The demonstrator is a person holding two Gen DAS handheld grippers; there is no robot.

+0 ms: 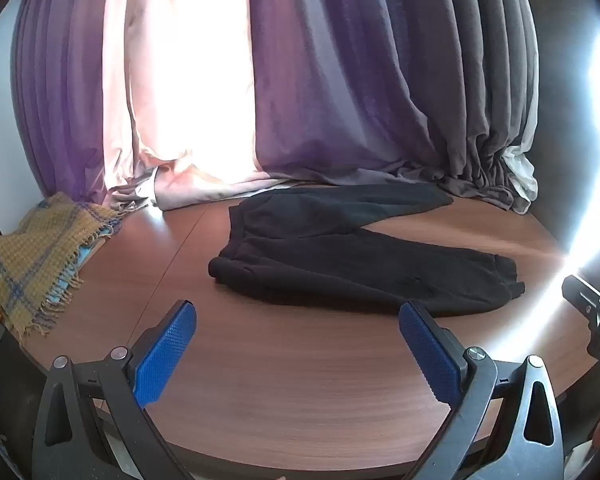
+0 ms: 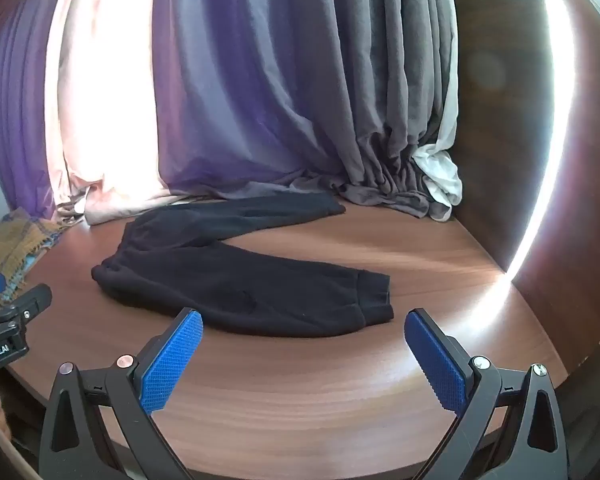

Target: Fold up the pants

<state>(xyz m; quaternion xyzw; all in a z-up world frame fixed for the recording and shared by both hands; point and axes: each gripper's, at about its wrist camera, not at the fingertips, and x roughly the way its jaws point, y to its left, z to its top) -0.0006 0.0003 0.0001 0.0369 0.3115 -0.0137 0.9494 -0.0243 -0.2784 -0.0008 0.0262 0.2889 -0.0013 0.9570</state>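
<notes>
Left gripper [image 1: 298, 312]: jaws spread wide, blue ribbed pads apart at the lower edge of the frame. Nothing is between them; both pads hang above bare table [image 1: 300, 380]. Right gripper [image 2: 304, 320]: jaws likewise spread wide, holding nothing. Its left pad appears just in front of the near edge of the pants, but contact cannot be confirmed.

The pants [image 1: 352, 256], black with cuffed ankles, lie flat at the centre of the brown wooden table. The waistband points toward the left of the frame. The two legs spread apart toward the right, one toward the curtain [image 1: 340, 80], one nearer the camera.

View differences: the left wrist view shows the yellow plaid blanket [image 1: 36, 256] in full at the left edge, and only a dark part of the other gripper at the right edge. The right wrist view shows the near leg's cuff closer, a dark wooden panel [image 2: 512, 120] at the right, and a white cloth [image 2: 440, 172] bunched beside the curtain base.
</notes>
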